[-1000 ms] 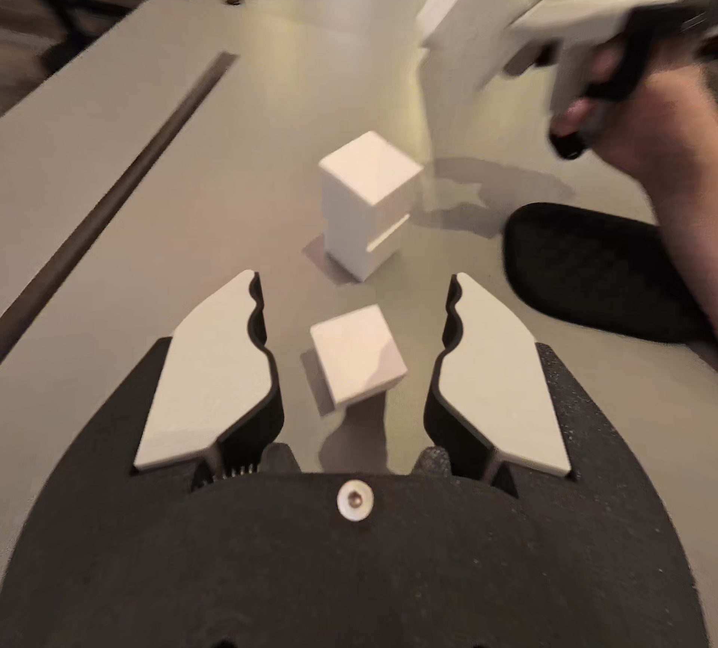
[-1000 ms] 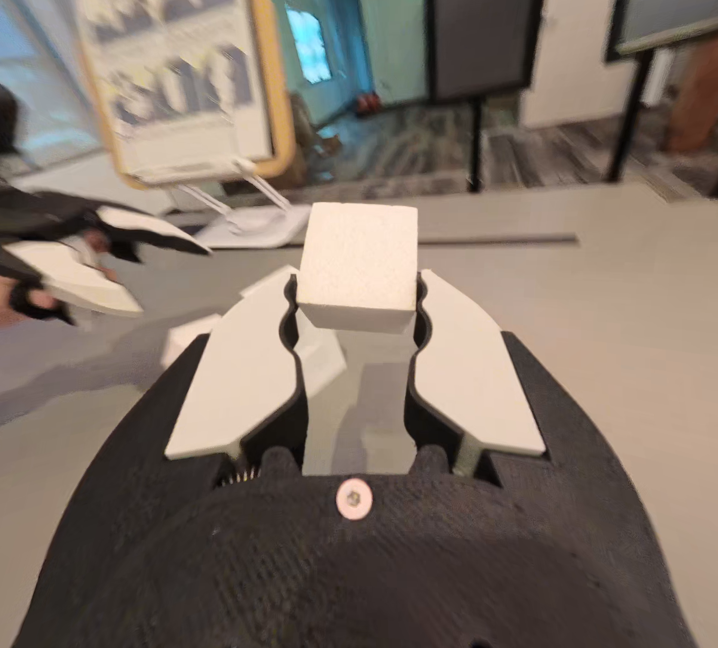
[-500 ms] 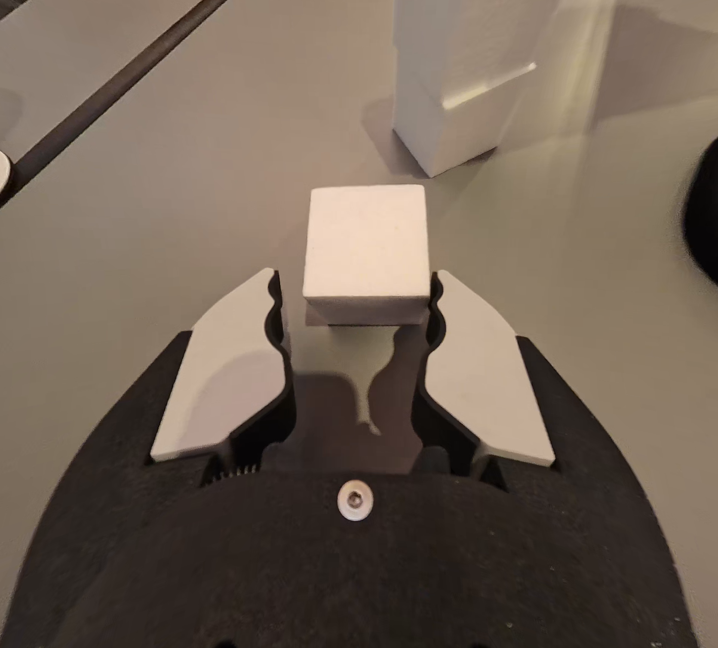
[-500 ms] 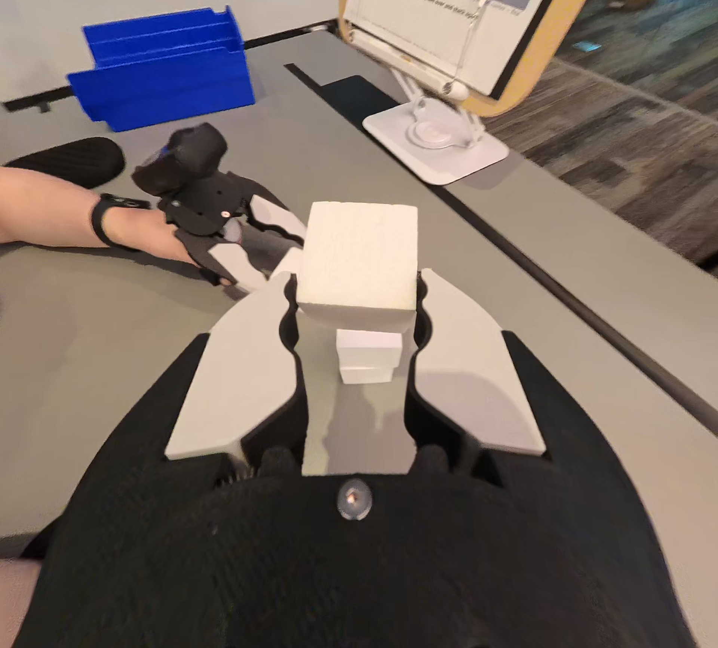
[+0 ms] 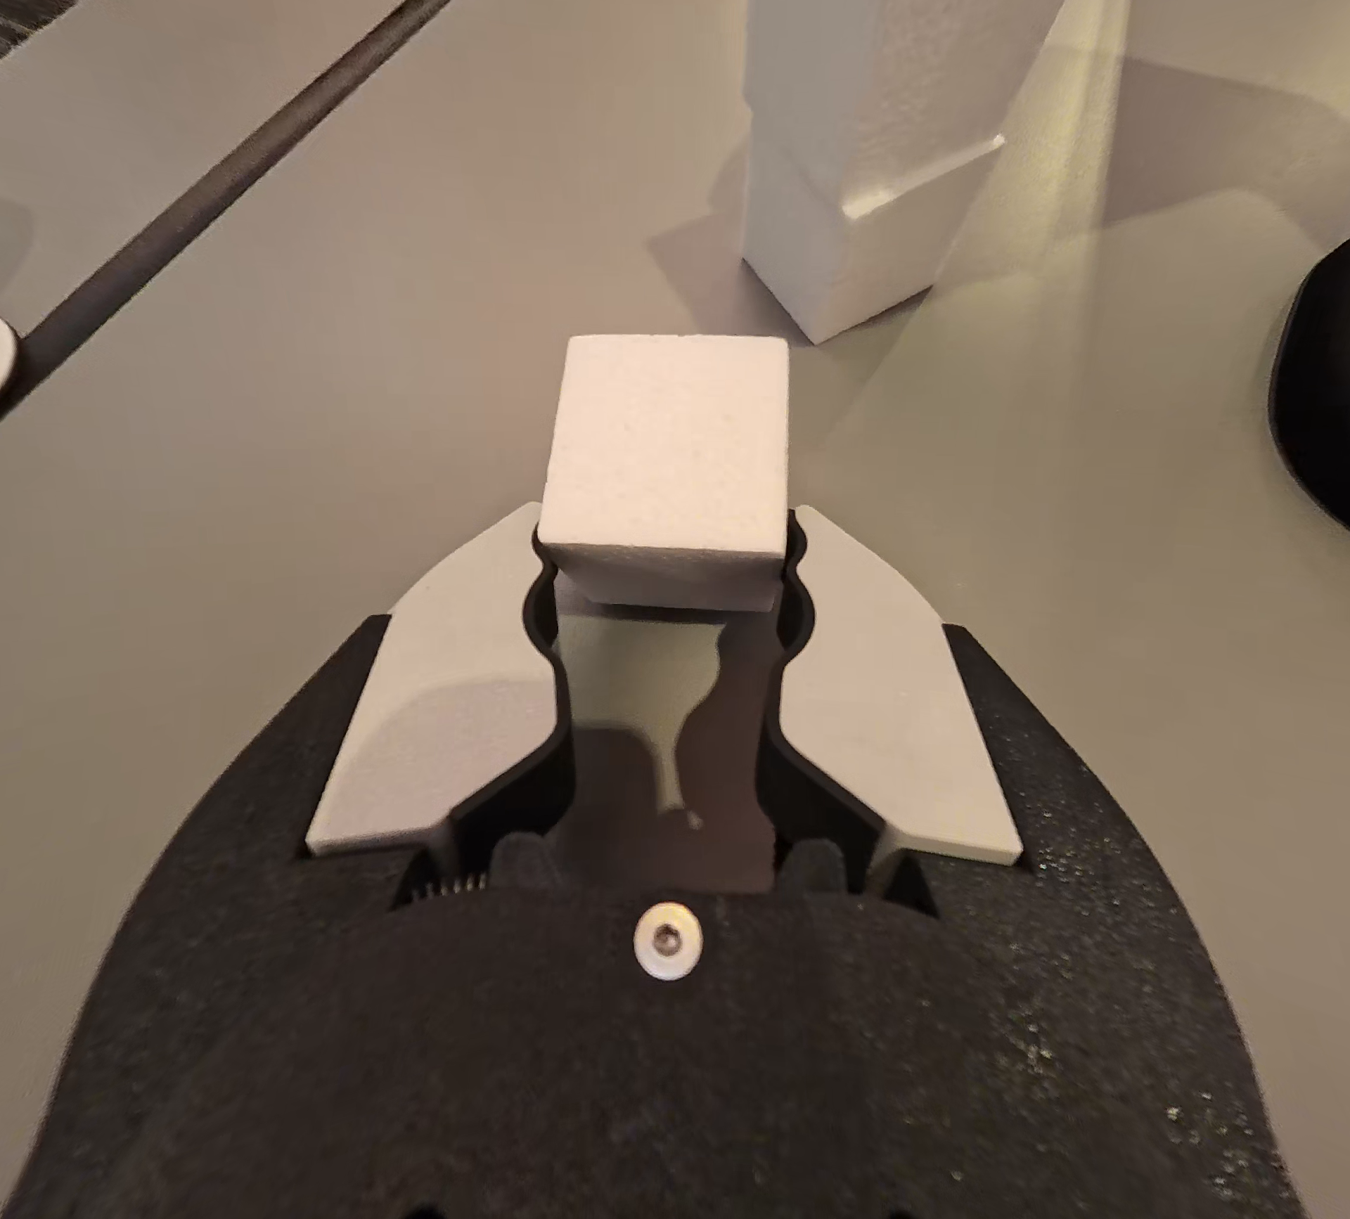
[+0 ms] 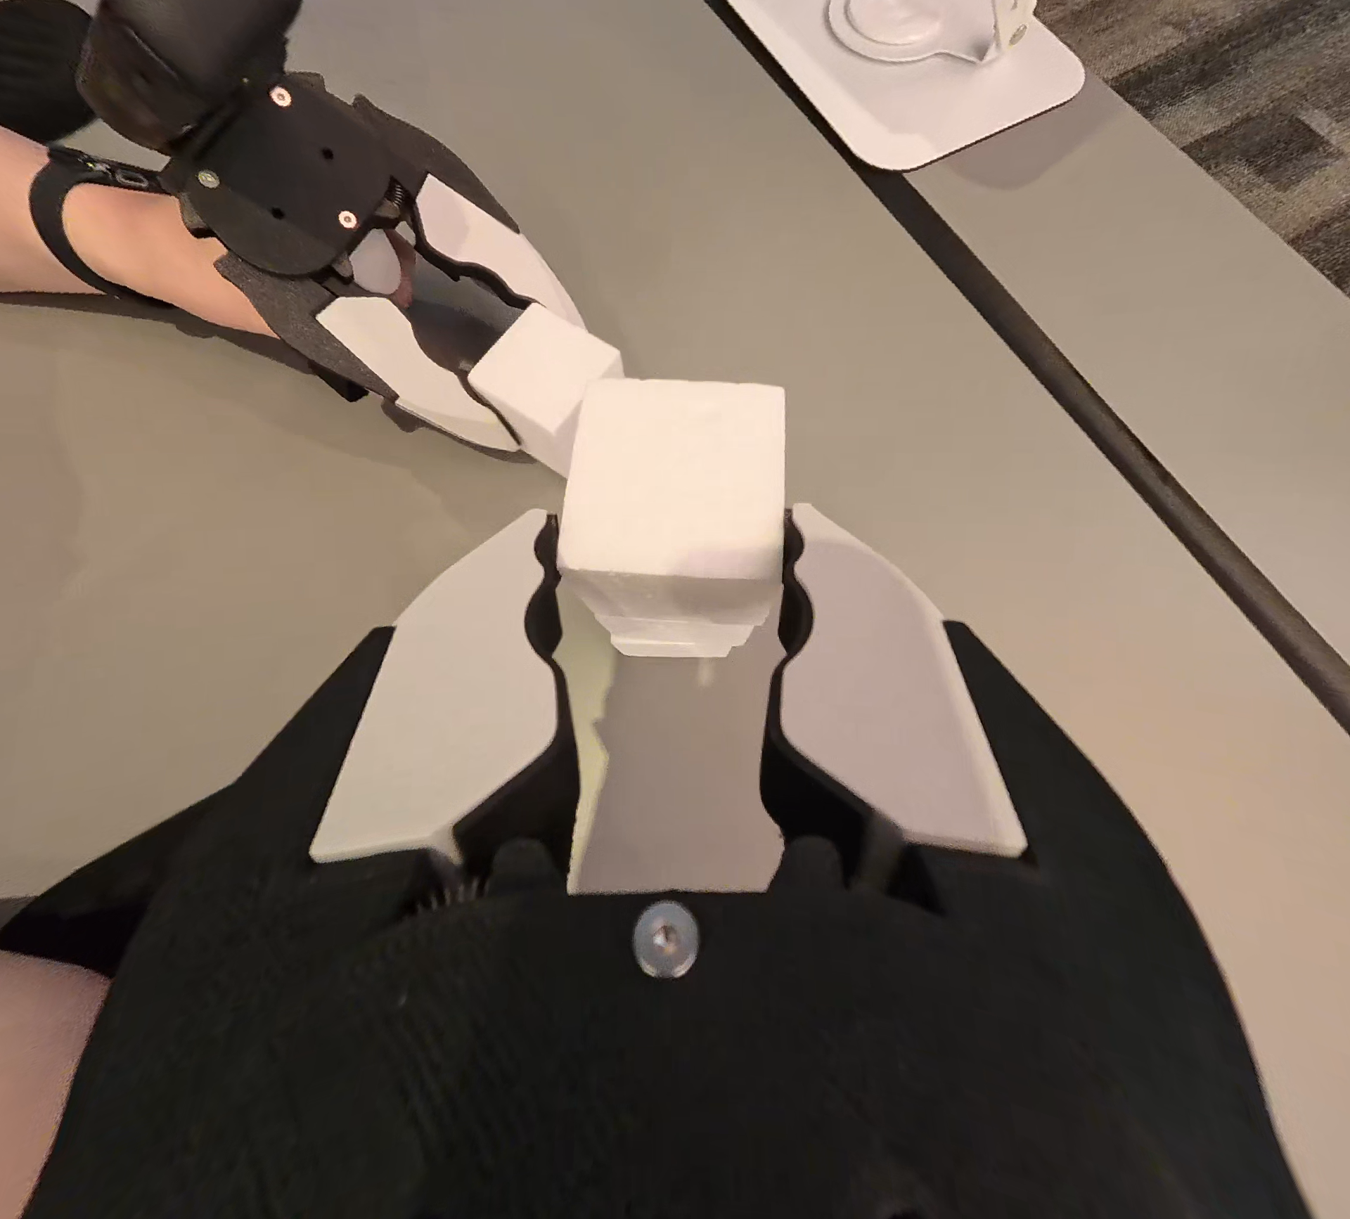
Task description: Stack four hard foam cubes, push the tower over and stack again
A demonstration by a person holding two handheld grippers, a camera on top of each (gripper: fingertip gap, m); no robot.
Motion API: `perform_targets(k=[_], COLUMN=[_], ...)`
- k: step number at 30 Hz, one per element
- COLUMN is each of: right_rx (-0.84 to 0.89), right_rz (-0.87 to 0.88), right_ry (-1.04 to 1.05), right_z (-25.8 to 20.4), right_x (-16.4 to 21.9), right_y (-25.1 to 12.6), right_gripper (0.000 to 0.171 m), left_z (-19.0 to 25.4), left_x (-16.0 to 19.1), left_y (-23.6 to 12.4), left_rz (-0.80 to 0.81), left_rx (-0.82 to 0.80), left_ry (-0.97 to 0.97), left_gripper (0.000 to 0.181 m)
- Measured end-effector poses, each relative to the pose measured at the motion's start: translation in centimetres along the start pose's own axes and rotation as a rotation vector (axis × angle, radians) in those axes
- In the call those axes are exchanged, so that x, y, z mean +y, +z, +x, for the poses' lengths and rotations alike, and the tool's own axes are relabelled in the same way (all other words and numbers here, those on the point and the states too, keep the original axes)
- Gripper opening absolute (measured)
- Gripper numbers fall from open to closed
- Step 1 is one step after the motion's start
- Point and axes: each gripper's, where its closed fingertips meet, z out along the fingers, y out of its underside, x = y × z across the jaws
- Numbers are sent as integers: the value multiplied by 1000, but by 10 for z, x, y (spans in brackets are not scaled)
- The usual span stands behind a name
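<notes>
Two white hard-foam cubes already stand stacked on the grey tabletop (image 5: 307, 278), and the right gripper (image 6: 668, 552) has its third white foam cube (image 6: 676, 483) directly over them, fingers closed on its two side faces; from the right wrist view the edges of the two-cube stack (image 6: 679, 636) show just below the held cube, whether touching or still a little apart cannot be told. The left gripper (image 5: 665, 556) is closed on the fourth white foam cube (image 5: 668, 453), low over the tabletop, with the stack (image 5: 876, 110) ahead of it and off to its right, near but not touching. Judging from this, the coming move turns on height: the left cube must rise above three cubes, then travel forward-right toward the tabletop's seam-side area.
</notes>
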Motion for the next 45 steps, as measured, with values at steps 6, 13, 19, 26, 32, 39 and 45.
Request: perform_targets(k=[6, 13, 19, 26, 32, 39, 45], right_rx=[-36, -73, -117, -157, -193, -233, -257], right_rz=[5, 191, 500, 540, 502, 479, 502], right_ry=[27, 40, 127, 208, 216, 213, 219], right_z=[-2, -7, 0, 4, 0, -3, -5], right_x=[6, 1, 5, 20, 24, 25, 24], right_y=[4, -27, -85, -87, -78, -72, -76], right_gripper=[59, 82, 74, 76, 77, 77, 77], left_z=[-3, -17, 8, 54, 58, 53, 47], left_x=[-2, -57, -165, -199, -177, -176, -171], left_y=[-4, -50, -80, -54, -17, -12, -4], left_rz=[14, 172, 240, 176, 79, 76, 41], left_rx=[-18, 18, 356, 687, 668, 702, 700], left_ry=[5, 19, 202, 601, 718, 659, 642], left_gripper=[59, 59, 59, 59, 59, 59, 59])
